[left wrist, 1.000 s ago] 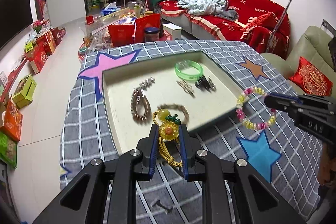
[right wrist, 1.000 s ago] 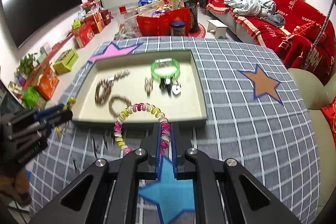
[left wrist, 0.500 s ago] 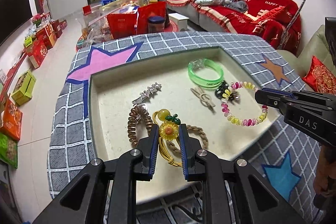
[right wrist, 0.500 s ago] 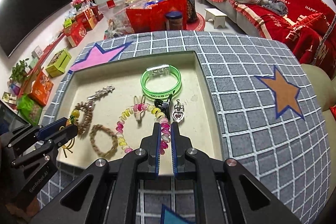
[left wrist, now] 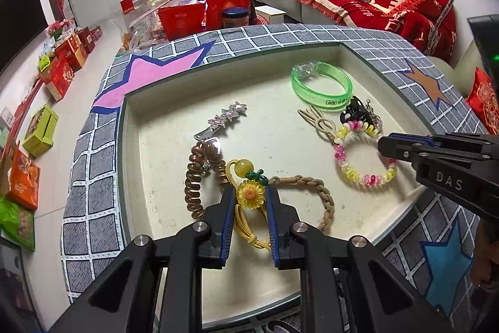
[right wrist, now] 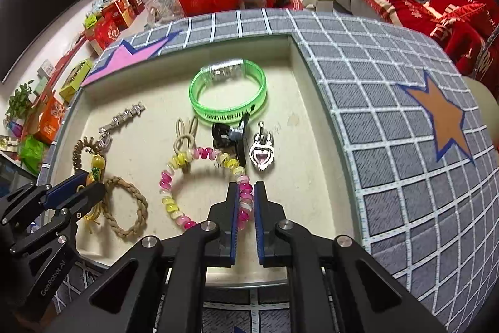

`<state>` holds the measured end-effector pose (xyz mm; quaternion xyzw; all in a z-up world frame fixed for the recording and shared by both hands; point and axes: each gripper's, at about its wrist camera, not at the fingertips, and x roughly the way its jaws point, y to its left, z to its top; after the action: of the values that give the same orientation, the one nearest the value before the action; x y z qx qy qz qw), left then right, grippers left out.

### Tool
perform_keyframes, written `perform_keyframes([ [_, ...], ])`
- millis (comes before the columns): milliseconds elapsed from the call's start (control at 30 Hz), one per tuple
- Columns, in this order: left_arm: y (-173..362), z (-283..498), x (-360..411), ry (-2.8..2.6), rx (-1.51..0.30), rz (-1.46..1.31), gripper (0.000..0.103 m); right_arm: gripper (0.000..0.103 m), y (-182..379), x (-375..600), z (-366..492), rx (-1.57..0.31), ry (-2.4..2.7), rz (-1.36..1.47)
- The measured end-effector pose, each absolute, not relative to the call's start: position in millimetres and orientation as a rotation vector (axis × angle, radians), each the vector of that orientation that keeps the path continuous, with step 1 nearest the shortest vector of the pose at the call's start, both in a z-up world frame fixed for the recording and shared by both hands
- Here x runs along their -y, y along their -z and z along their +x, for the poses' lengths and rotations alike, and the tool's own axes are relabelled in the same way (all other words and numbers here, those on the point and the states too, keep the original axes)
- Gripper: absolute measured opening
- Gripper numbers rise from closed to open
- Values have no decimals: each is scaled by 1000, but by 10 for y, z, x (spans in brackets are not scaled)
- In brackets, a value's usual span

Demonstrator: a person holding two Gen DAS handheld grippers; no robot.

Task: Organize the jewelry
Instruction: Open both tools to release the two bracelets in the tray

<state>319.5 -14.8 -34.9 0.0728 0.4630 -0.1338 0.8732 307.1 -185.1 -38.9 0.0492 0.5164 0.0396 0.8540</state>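
Because both go in cream tray (left wrist: 131,127), left gripper (left wrist: 249,202) pinches yellow sunflower hair tie (left wrist: 249,194), right gripper (right wrist: 246,198) pinches pink-yellow bead bracelet (right wrist: 174,177), near front edge.

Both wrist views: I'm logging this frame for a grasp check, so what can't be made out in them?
- Yellow sunflower hair tie, left wrist view: its lower loop runs behind the left gripper fingers; contact with the tray floor can't be told.
- Beaded bracelet, right wrist view: the gripped stretch is hidden between the right gripper pads.
- Green bangle, both views: its printed lettering is too small to read.
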Motion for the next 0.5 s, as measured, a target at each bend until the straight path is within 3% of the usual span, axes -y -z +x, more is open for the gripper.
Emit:
perform_keyframes([
  [167, 350, 3139, 163, 262, -950, 176, 36, 12, 368, 1824, 3051, -1084, -95, 105],
  [233, 335, 3117, 143, 254, -939, 172, 36, 17, 333, 1833, 3029, -1070, -104, 118],
  [300, 315, 3106, 122, 247, -930, 165, 37, 28, 290, 1848, 3009, -1053, -110, 130],
  [367, 287, 3088, 90, 230, -920, 155, 76, 34, 232, 1863, 2972, -1029, -115, 145],
  [400, 254, 3068, 66, 215, -898, 147, 103, 34, 203, 1871, 2953, -1015, -117, 153],
  [500, 148, 3021, 47, 202, -848, 150, 103, 34, 119, 1908, 2901, -979, -122, 176],
])
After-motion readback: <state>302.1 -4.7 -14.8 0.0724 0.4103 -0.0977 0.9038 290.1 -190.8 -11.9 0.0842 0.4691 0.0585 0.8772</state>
